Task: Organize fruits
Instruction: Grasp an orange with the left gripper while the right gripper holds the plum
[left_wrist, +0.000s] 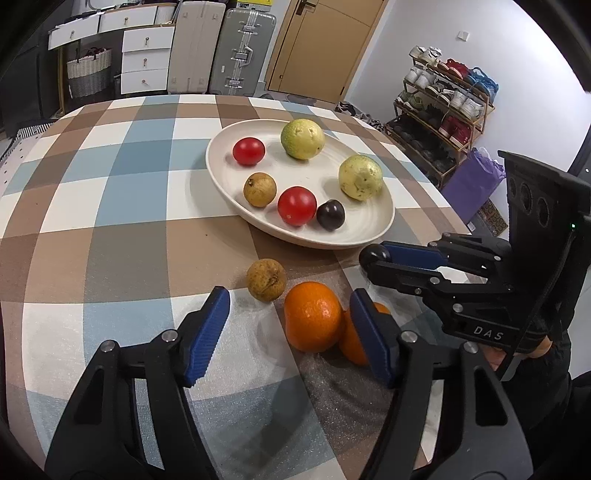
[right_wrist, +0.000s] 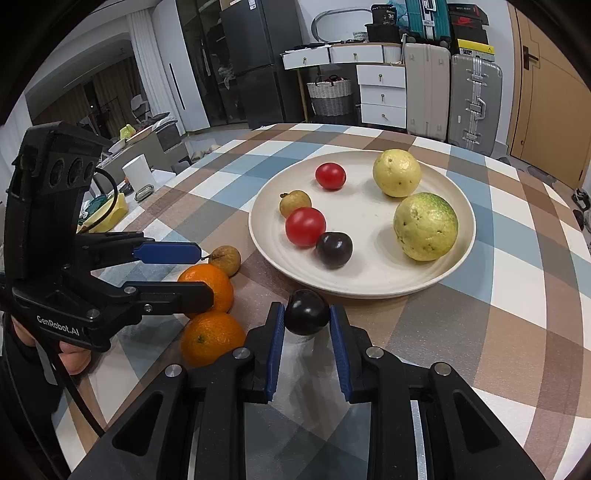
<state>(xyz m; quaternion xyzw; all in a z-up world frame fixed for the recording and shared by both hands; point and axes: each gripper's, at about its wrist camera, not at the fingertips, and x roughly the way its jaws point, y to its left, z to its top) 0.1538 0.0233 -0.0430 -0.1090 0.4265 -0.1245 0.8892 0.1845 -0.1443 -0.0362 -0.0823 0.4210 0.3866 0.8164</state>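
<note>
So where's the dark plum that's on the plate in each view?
Left wrist: plum at the plate's near rim, just right of a tomato, centre of frame.
Right wrist: plum at the plate's near-left part, just below-right of that tomato.
Shared landmark: the tomato touching it.

Two low, close wrist views from opposite sides, both over the plate (left_wrist: 373, 236) (right_wrist: 369, 288).

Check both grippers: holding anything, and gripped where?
Right gripper pinches a dark plum across its middle, one pad on each side. Left gripper is open, jaws straddling an orange, holding nothing.
</note>
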